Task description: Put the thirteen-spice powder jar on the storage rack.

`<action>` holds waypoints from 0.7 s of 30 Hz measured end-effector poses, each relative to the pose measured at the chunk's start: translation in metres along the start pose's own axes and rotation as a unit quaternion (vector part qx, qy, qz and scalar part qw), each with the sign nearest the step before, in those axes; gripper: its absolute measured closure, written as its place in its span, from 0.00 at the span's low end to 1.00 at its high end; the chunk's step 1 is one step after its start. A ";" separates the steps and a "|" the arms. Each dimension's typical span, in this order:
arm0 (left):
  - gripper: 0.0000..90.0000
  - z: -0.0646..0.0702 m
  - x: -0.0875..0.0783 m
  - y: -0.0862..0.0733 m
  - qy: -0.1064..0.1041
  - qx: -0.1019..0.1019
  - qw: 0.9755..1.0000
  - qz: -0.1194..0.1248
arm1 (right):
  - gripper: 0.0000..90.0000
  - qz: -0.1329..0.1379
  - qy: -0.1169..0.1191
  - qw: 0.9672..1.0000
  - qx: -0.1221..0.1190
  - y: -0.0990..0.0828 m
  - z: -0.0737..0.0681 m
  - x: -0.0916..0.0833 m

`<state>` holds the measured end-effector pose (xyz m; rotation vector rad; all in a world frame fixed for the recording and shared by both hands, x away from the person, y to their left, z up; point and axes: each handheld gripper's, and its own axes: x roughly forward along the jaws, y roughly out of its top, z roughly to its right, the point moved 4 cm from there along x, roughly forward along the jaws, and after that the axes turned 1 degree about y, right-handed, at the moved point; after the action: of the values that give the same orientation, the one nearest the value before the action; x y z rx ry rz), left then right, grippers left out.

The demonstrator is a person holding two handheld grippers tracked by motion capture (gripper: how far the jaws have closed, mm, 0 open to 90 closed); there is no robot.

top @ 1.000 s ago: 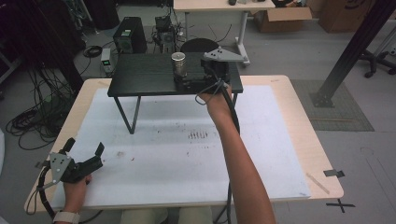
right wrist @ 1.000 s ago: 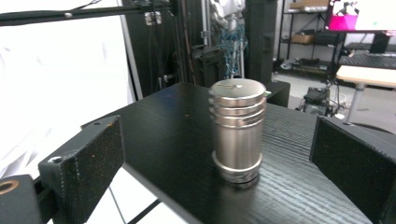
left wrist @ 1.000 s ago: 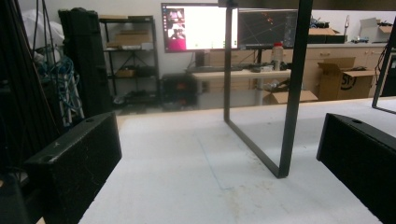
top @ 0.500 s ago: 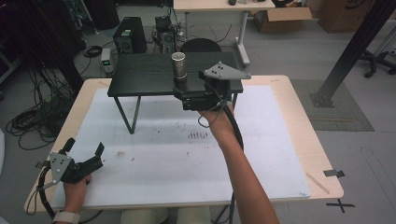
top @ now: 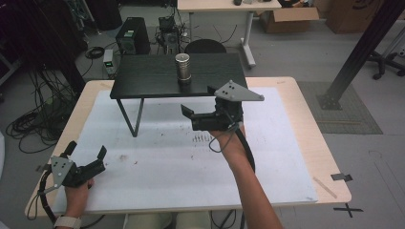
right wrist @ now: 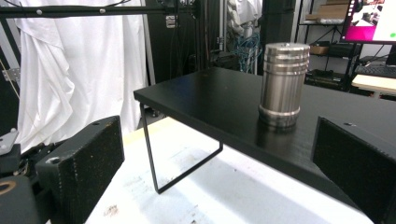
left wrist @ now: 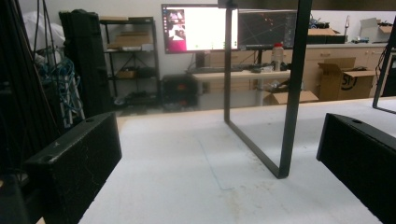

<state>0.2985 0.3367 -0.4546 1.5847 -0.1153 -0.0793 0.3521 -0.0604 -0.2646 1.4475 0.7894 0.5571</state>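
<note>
A ribbed metal cylinder (top: 183, 68) (right wrist: 284, 84) stands upright on a low black shelf (top: 143, 78) (right wrist: 210, 100) with thin metal legs, at the back of the white mat. My right gripper (top: 193, 118) (right wrist: 217, 130) hovers over the mat just in front of the shelf's front edge. It is open and holds nothing, and it points toward the cylinder from below and in front. My left gripper (top: 87, 150) (left wrist: 219, 126) rests at the mat's near left corner, open and holding nothing. It faces one of the shelf's legs (left wrist: 289, 93).
A white mat (top: 167, 167) covers most of the wooden table (top: 310, 124). The shelf's left leg (top: 136, 119) stands on the mat. Off the table lie cables, computer cases, desks and a black post (top: 358, 52) on the right.
My right gripper has drawn back from the shelf toward the person and dropped lower. The cylinder stays on the shelf. The left gripper has not moved.
</note>
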 end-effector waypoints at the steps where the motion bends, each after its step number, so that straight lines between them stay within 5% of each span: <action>1: 0.00 0.000 0.000 0.000 0.000 0.000 1.000 0.000 | 0.02 0.000 -0.001 1.000 -0.001 -0.002 0.000 -0.001; 21: 0.00 0.000 0.000 0.000 0.001 0.001 1.000 -0.002 | 0.01 -0.010 -0.018 1.000 0.008 -0.056 0.008 -0.028</action>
<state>0.2986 0.3368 -0.4547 1.5880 -0.1106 -0.0802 0.3334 -0.0909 -0.3169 1.4602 0.7809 0.5099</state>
